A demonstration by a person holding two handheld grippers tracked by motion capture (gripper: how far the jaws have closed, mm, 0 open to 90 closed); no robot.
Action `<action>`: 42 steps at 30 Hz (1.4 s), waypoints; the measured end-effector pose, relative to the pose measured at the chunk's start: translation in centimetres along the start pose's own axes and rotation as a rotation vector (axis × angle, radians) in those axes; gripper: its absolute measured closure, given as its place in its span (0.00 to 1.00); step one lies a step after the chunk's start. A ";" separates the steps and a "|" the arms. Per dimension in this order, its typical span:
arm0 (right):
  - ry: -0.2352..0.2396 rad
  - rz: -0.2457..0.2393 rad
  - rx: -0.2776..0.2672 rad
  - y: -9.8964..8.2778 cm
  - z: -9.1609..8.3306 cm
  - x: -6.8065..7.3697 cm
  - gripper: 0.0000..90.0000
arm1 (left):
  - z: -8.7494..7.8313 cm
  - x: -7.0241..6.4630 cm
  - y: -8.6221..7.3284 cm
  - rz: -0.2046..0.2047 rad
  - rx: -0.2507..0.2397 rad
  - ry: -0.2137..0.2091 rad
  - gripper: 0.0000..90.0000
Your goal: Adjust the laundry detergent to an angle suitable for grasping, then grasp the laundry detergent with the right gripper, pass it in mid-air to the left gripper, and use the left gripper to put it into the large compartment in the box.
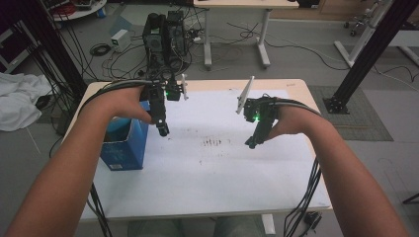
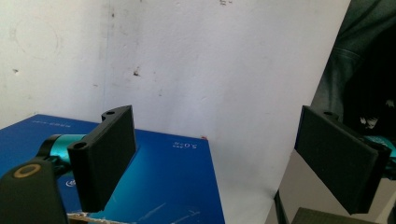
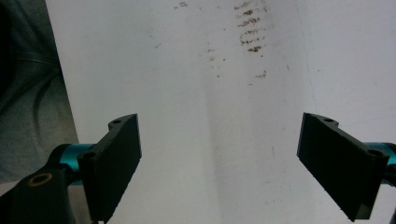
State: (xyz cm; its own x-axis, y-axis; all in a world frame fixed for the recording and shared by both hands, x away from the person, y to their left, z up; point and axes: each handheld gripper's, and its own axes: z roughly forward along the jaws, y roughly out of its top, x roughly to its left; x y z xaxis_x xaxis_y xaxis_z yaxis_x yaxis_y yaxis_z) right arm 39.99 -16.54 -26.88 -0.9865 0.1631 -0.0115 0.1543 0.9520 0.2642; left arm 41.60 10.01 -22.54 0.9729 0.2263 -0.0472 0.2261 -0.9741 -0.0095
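My left gripper (image 1: 163,129) hangs above the table's left part, just right of a blue box (image 1: 123,143). In the left gripper view its jaws (image 2: 217,158) stand wide apart with nothing between them, and the blue box (image 2: 177,182) lies beneath. My right gripper (image 1: 252,143) hovers over the white sheet (image 1: 212,168) right of centre, pointing down toward me. The right gripper view shows its jaws (image 3: 219,163) wide open over the bare white sheet (image 3: 210,93), with a patch of dark smudges (image 3: 250,32) farther ahead.
The white sheet covers most of the wooden table (image 1: 296,86); dark smudges (image 1: 215,143) mark its middle. Cables (image 1: 306,197) trail off the right edge. Behind the table stand a computer tower (image 1: 165,34), loose cables and another table's legs (image 1: 207,39). The person's trousers (image 3: 32,93) lie beyond the table edge.
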 end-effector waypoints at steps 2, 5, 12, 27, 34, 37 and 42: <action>-0.001 -0.006 0.015 0.0 -0.1 0.0 0.14 | -0.1 0.0 0.0 -0.001 -0.001 -0.006 0.14; 0.002 0.003 0.006 -0.1 -0.1 0.1 0.14 | -0.1 0.0 -0.1 -0.003 -0.003 0.001 0.14; -0.002 -0.001 0.011 -0.1 -0.1 0.1 0.14 | -0.2 0.0 -0.3 -0.009 -0.002 0.005 0.14; 0.002 0.002 0.008 -0.2 -0.3 0.7 0.14 | -0.3 -0.6 -0.3 -0.031 -0.009 0.006 0.14; -0.010 0.003 0.014 -0.3 -0.4 0.8 0.14 | -0.5 -0.7 -0.3 -0.020 -0.010 0.012 0.14; -0.005 0.006 0.011 -0.4 -0.3 0.8 0.14 | -0.5 -0.5 -0.3 -0.024 -0.018 0.005 0.14; 0.000 0.001 0.027 -0.7 0.0 0.6 0.14 | -0.3 -0.4 -0.2 -0.024 -0.008 0.009 0.14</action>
State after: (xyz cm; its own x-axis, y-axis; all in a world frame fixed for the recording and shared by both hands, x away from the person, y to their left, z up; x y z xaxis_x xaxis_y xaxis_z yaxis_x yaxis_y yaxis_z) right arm 39.27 -17.08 -27.03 -0.9863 0.1645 -0.0116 0.1570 0.9584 0.2382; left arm 41.17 10.15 -22.26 0.9677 0.2492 -0.0377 0.2493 -0.9684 -0.0030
